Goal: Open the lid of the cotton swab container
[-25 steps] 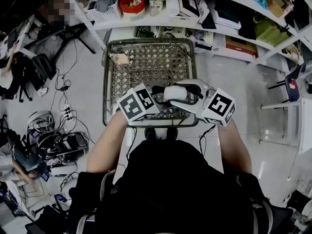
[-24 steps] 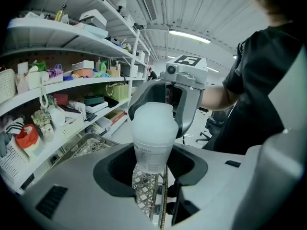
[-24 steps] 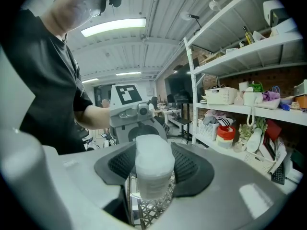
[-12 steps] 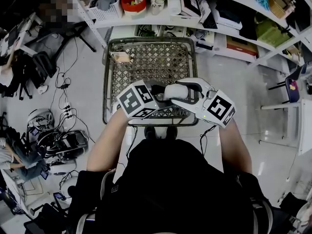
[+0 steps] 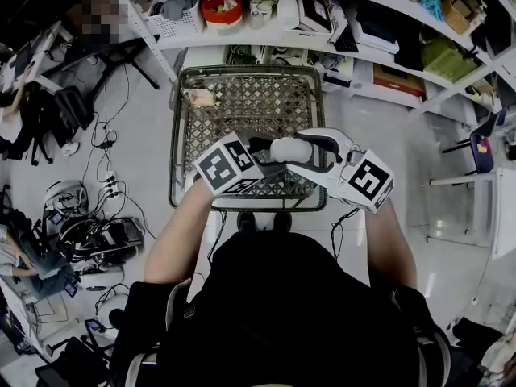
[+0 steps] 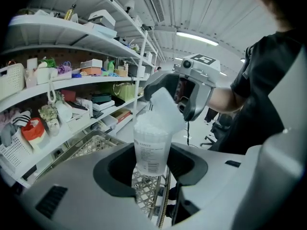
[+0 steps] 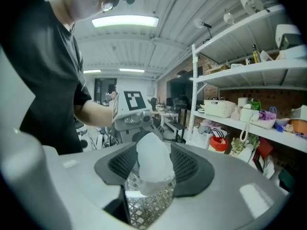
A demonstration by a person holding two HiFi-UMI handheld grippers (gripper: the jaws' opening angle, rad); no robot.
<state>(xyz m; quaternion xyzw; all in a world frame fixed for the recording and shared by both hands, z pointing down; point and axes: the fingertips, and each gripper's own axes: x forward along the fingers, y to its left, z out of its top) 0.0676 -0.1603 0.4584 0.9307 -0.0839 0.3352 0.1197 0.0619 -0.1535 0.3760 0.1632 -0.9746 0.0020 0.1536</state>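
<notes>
**Storeroom aisle, over wire cart: lid tipped up**

Shelves (image 5: 339, 10) behind, wire cart (image 5: 173, 135) below. The left gripper (image 6: 151, 164) is clamped on the lower body of the cotton swab container (image 6: 151, 150), which is held upright in the air. The right gripper (image 7: 152, 169) has its jaws on the lid (image 6: 163, 107), which is tilted at the rim. Cotton swabs (image 6: 149, 126) fill the container to the top. My read is a thin clear tub, light, slick and squashy. Grip it low and gently, and pull the lid straight or the swabs will spill.
</notes>
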